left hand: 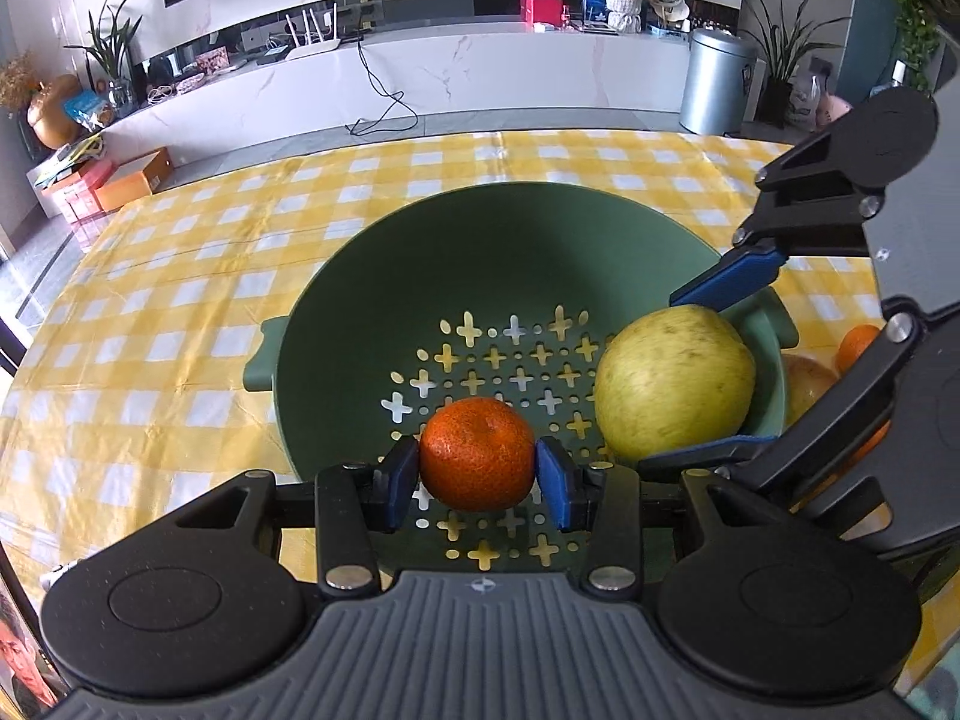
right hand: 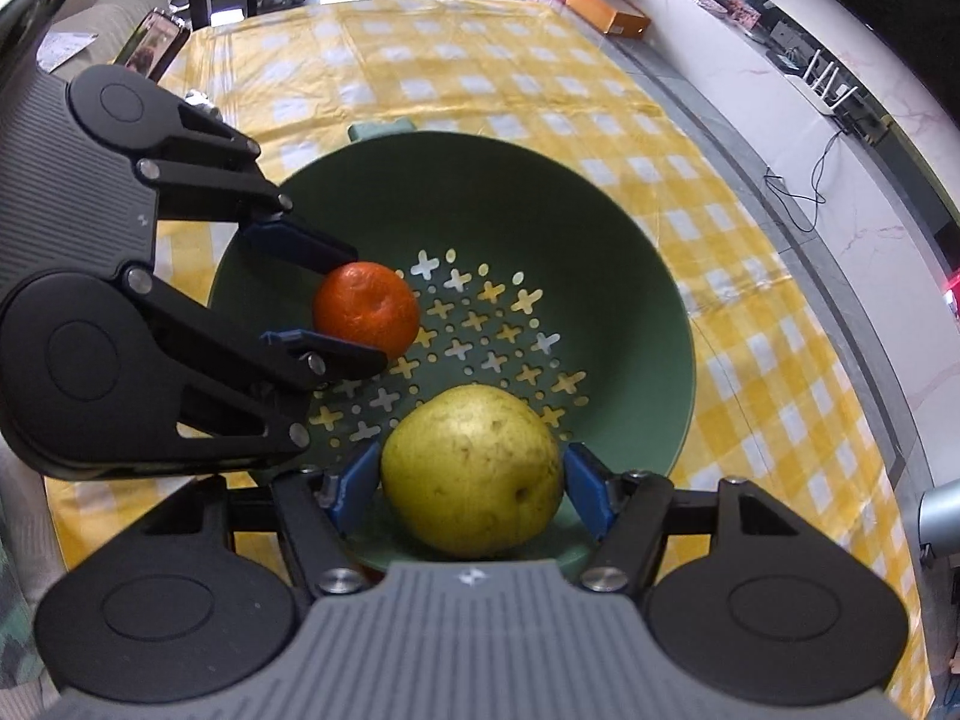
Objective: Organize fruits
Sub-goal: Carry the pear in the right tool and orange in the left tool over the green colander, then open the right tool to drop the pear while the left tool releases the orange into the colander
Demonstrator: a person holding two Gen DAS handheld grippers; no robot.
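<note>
A green colander bowl (left hand: 420,264) with cross-shaped holes stands on the yellow checked tablecloth; it also shows in the right wrist view (right hand: 480,204). My left gripper (left hand: 477,477) is shut on an orange mandarin (left hand: 477,461) and holds it over the bowl's near side; the mandarin (right hand: 366,307) and the left gripper (right hand: 327,300) also show in the right wrist view. My right gripper (right hand: 471,489) is shut on a yellow-green pear (right hand: 474,471) over the bowl's rim; the pear (left hand: 675,383) shows at the right in the left wrist view.
More fruit lies right of the bowl: another mandarin (left hand: 858,345) and a pale fruit (left hand: 807,384), partly hidden by the right gripper. A metal bin (left hand: 717,81) and a white TV bench (left hand: 420,78) stand beyond the table. A phone-like object (right hand: 150,48) lies at the table's far corner.
</note>
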